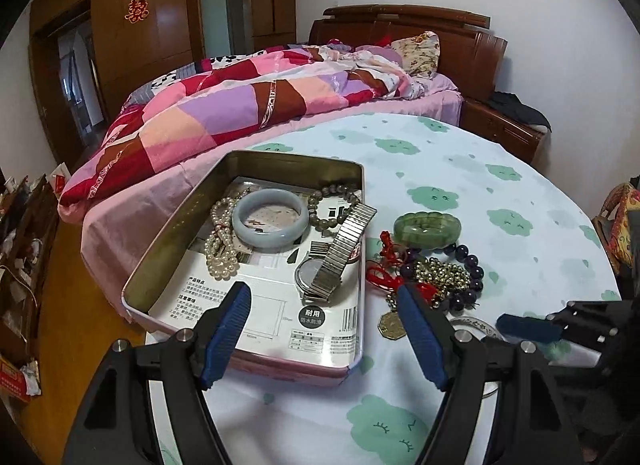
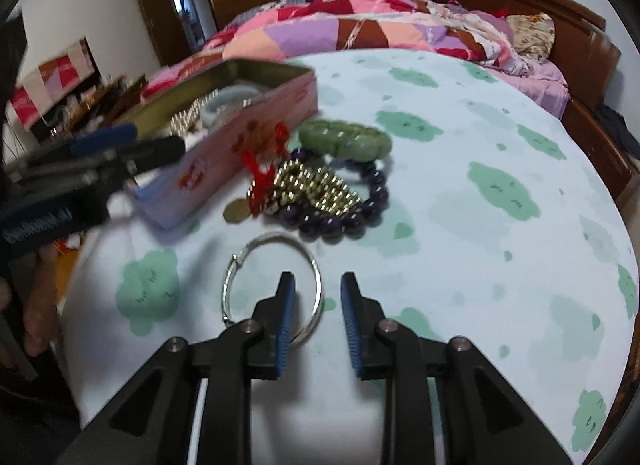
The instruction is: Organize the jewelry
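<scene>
- My left tongs (image 1: 324, 321) hang wide open over the near end of the tin (image 1: 140, 265), holding nothing.
- My right tongs (image 2: 318, 321) are part open and empty, poised over the silver bangle (image 2: 316, 265) on the bench (image 2: 480, 225); the left finger sits inside the ring, the right finger outside it.
- The tin already holds a pale bangle (image 1: 270, 221), pearls (image 1: 220, 249), a bead string (image 1: 336, 205) and a watch (image 1: 332, 269).
- Outside the tin, just beside its wall: a green bracelet (image 2: 346, 139), purple beads (image 2: 360, 209), gold beads (image 2: 316, 189), a red cord (image 2: 262, 173) and a coin charm (image 2: 236, 212), all heaped and touching.
- Risk: the silver bangle is thin and lies flat, so I judge the pads may slip off it or pinch the cloth instead.
- Risk: the heap looks tangled; lifting one strand could drag the rest and sweep them off the bench.
- Risk: the two tongs are close together, so a hasty move toward the tin could knock them.
</scene>
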Demonstrator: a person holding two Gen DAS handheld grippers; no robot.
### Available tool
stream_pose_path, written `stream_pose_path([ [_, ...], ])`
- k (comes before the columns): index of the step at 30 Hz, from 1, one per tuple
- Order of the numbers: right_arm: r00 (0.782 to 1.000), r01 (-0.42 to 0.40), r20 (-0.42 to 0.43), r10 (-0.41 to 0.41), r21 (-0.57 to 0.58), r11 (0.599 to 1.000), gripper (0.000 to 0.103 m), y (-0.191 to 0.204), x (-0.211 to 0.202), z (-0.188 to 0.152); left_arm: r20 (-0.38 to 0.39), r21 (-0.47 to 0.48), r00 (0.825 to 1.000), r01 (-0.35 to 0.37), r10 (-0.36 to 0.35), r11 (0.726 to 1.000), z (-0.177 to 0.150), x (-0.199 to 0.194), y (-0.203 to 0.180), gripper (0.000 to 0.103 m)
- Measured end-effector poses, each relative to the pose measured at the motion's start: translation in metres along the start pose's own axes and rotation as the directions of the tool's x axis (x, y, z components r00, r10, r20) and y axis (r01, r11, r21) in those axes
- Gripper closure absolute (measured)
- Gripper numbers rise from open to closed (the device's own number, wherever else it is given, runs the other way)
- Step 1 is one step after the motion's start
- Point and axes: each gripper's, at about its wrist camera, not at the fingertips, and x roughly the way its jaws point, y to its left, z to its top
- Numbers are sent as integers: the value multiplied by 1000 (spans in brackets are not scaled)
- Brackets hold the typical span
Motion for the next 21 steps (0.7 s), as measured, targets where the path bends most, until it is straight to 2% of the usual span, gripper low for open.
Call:
stream_pose_path([
  [1,1000,25,4,-25,-18,1000,93,2,0,0,-3,3,1000,1,-1,1000,0,1,-1,28],
  [2,999,33,0,-33,-26,999,96,3,0,-1,-2,5,1000,2,-2,1000,0,1,-2,28],
  [7,998,58,23,-59,6,998,98,-10,-9,-6,10,47,1000,26,-27,999,4,1,-13,28],
  [16,990,106,74,-118,150,983,97,-65,-32,-4,36,152,998,53,-59,987,32,12,-54,28],
  [21,987,110,92,-131,202,973,97,-85,-39,-3,8,201,995,97,-100,975,47,31,-84,28],
])
